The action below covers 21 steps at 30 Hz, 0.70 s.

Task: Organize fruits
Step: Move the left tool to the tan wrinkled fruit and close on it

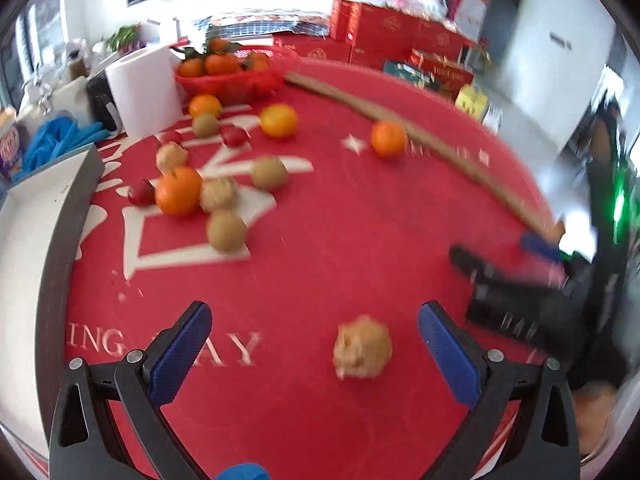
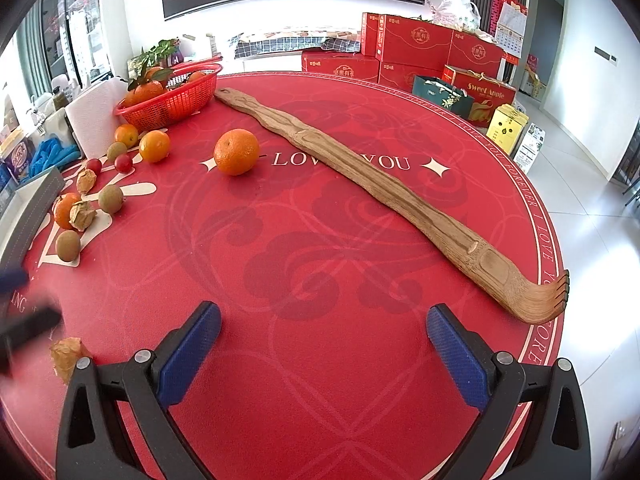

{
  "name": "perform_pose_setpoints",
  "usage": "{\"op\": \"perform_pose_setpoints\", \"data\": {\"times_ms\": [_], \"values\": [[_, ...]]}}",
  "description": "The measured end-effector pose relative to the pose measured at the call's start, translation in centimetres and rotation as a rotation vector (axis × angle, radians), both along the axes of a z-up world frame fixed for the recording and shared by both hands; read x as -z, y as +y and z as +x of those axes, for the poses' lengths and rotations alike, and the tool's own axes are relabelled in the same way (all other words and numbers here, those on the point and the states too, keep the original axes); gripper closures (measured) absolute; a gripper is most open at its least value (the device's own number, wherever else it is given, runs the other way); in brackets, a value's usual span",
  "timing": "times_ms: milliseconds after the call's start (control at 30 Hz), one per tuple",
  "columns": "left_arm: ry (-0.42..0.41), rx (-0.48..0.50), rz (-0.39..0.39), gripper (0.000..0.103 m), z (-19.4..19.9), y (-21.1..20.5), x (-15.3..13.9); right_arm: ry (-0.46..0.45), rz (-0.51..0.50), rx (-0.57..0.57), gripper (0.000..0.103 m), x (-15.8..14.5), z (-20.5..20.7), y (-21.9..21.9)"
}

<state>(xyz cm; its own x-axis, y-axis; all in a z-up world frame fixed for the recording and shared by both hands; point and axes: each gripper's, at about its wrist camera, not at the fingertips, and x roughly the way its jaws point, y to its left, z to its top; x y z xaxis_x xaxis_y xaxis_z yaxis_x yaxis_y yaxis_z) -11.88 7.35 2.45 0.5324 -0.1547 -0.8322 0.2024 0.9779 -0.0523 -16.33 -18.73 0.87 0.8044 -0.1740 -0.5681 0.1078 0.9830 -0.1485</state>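
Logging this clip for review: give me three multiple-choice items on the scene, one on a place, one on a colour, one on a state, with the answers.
1. Where does the husked fruit nearest the left claw lie?
A. in the basket
B. on the tablecloth between the claw's fingers
C. on the wooden stick

2. What colour is the basket?
A. red
B. green
C. white

3. How is the right claw?
A. shut on an orange
B. shut on nothing
C. open, holding nothing

Answers:
1 B: the husked fruit sits on the tablecloth ahead of the left claw, between its fingers.
2 A: the basket is red mesh.
3 C: the right claw is spread wide over bare cloth.
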Motion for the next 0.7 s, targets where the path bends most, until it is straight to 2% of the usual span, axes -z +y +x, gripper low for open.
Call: {"op": "perform_pose_setpoints", "data": {"times_ms": [67,200,333,433,700], "values": [[0.007,0.020,0.082,0.000,-0.6,-1.4,1.3,0.002,0.001,0.001,0.000,0.0,0.0,0.0],[-0.019,0.005,0.036,0.000,-0.9,-1.1,1.9,-0.001,0.000,-0.005,0.000,0.0,0.0,0.1],[-0.082,-0.024,0.033,0.000,-2.0,-1.0,2.2,-0.001,0.000,-0.005,0.000,0.0,-0.1,0.0],[-0.059,-0.065,0.036,0.000,-2.2,-1.3,2.1,-0.001,0.000,-0.005,0.000,0.0,-0.1,0.0],[-0.022,-0.094,0.047,0.000,-0.8,-1.9,1.9,0.001,-0.001,-0.005,0.000,0.1,0.0,0.0]]}}
